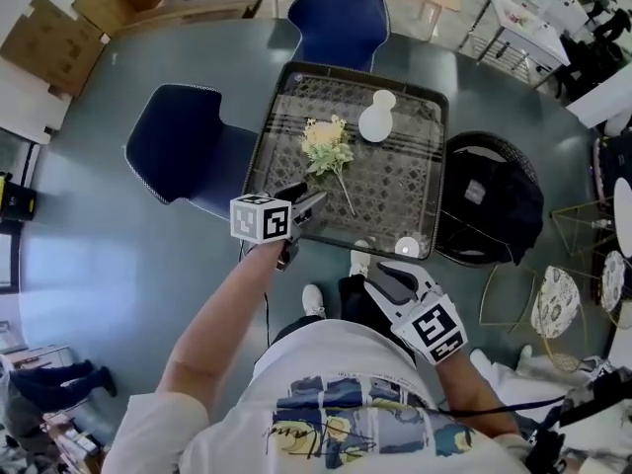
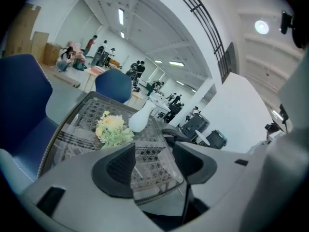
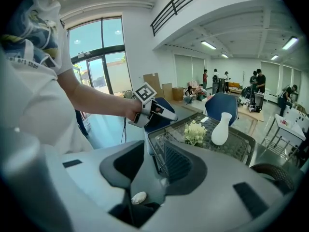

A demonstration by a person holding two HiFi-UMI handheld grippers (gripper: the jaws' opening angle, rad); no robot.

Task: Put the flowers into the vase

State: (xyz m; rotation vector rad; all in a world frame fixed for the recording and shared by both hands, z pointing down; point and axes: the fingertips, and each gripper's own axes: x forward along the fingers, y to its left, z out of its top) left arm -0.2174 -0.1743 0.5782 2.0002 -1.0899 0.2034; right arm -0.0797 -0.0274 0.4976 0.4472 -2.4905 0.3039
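**Flowers lie on the bench beside the vase; both tools spread and empty**

The bench (image 1: 265,136) fills the middle of the head view. It is a square glass top over a woven lattice, framed by a dark rim. The flowers (image 1: 328,149) lie flat near its centre, pale heads toward the upper left and stem running toward the lower right. The white vase (image 1: 376,117) stands upright just beside them, to their upper right. A small white disc (image 1: 406,246) sits near the bench's lower right corner.

The left tool (image 1: 311,205) hovers over the bench's lower left edge and points toward the flowers. Its jaws are spread, with only the glass top showing between them. The right tool (image 1: 380,276) hangs just below the bench's lower edge, near the disc. Its jaws also stand apart, with nothing between them.

The floor (image 1: 99,255) is smooth grey-blue. One blue chair (image 1: 338,13) stands at the bench's upper edge and another (image 1: 183,146) at its left. A black bag (image 1: 489,200) rests on a round seat at the bench's right. Cardboard boxes (image 1: 59,33) are stacked in the upper left corner.

The right gripper view shows an open hall with a white ceiling and strip lights. Tall windows (image 3: 96,66) are at the left, and people (image 3: 217,83) stand around tables at the far end.
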